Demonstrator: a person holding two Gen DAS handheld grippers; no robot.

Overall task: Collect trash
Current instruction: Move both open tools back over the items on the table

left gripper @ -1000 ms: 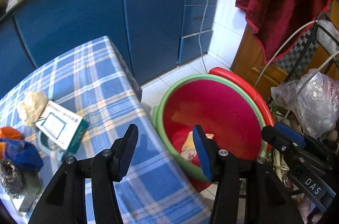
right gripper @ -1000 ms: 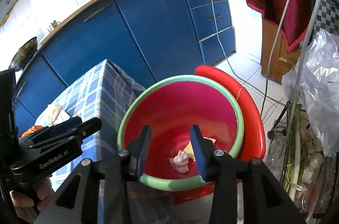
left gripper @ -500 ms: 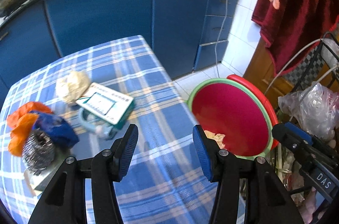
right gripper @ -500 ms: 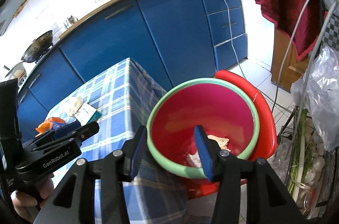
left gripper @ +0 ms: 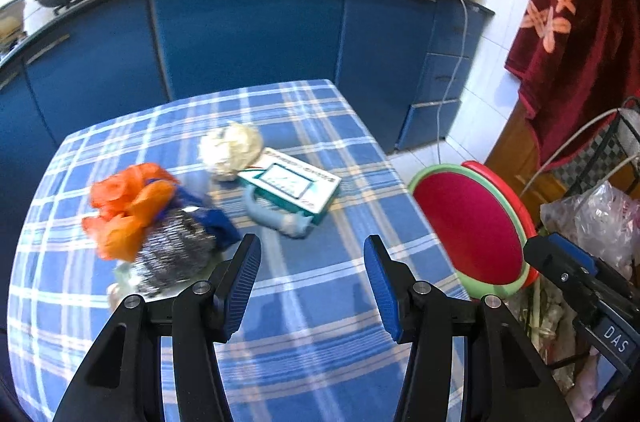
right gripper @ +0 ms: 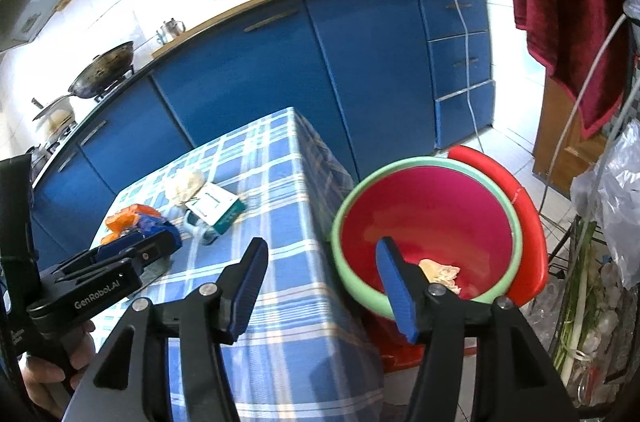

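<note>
While a few scraps already lie at the bottom of the red basin [right gripper: 432,218] on the floor, most of the job looks to me undone: the bench [left gripper: 312,306] with its blue checked cloth carries the bulk of the rubbish.

From the left camera, at about eleven o'clock from the left hand-held gripper [left gripper: 312,282], sits a heap of orange plastic [left gripper: 124,206] with something dark blue under it and a steel scourer [left gripper: 172,254] against its near side. At twelve o'clock lies a white-and-teal carton [left gripper: 292,184], with a crumpled whitish wad [left gripper: 232,150] touching its far-left corner and a pale blue curved piece [left gripper: 272,218] poking out from under its near edge. The basin stands off the bench at about two o'clock, down on the floor tiles.

The left hand-held gripper is released, jaws apart with only cloth showing between them. The right hand-held gripper [right gripper: 324,286] is likewise released and holds nothing; its jaws have just been opening, and it hangs over the bench's corner with the basin at its one o'clock. So I judge one drop done and several pick-ups left.

As for writing, the left tool's body reads "GenRobot.AI" in the right camera, and the right tool's body shows "DAS" in the left camera. The carton's print is too blurred to read.
</note>
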